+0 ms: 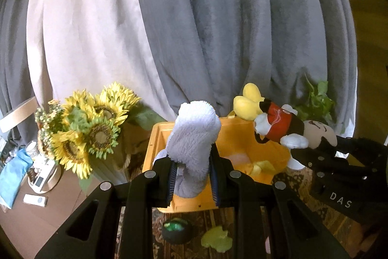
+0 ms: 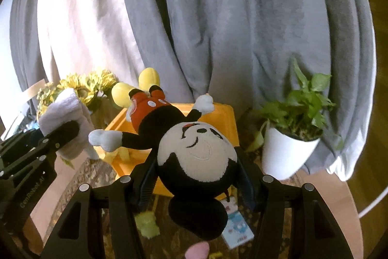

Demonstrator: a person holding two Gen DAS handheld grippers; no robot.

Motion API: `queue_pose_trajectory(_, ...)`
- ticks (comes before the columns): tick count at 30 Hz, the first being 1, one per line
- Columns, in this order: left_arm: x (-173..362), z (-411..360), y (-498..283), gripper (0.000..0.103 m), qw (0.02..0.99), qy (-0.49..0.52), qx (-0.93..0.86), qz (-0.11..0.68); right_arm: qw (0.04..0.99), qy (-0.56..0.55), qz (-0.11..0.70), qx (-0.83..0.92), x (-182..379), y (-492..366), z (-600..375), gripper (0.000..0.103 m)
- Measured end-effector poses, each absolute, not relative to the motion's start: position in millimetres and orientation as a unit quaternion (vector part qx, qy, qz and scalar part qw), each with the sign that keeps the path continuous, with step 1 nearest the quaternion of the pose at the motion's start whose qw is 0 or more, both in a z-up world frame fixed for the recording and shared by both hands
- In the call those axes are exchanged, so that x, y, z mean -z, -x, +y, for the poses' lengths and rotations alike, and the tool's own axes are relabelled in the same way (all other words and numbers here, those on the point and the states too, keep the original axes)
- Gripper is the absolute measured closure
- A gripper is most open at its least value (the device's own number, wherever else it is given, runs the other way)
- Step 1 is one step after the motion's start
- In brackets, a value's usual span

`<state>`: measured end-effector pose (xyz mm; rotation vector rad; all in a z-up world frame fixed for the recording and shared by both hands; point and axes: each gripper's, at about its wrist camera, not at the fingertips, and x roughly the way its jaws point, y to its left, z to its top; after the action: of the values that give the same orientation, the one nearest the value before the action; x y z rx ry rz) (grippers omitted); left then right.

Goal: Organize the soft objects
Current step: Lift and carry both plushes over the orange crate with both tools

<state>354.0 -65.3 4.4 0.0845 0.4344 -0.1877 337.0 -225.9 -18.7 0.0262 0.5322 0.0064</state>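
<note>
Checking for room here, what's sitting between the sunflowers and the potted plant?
The orange bin stands between the sunflowers and potted plant, shown in the right wrist view.

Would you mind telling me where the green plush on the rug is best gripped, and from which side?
Probably across its narrower middle, from straight above. The green plush lies flat on the rug, so only its top is open, and the black ball sits close beside it. Both grippers are full: left on the towel, right on the mouse plush.

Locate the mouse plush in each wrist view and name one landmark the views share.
Left wrist view: mouse plush at right of centre, above the yellow bin's right edge.
Right wrist view: mouse plush at centre, head clamped in the right gripper.
Shared landmark: yellow bin.
</note>
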Motion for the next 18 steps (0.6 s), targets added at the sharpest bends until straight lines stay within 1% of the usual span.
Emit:
queue_pose_trajectory(13, -4, -71, -423, 0.078, 0.969, -0.043, 0.093, 0.226, 0.964, -0.014, 0.266, -0.024, 18, -403, -222, 0.043)
queue_pose_trajectory(18, 5, -75, -453, 0.078, 0.964, -0.053, 0.093, 0.243, 0.958, -0.007, 0.284, -0.030, 24, -435, -222, 0.043)
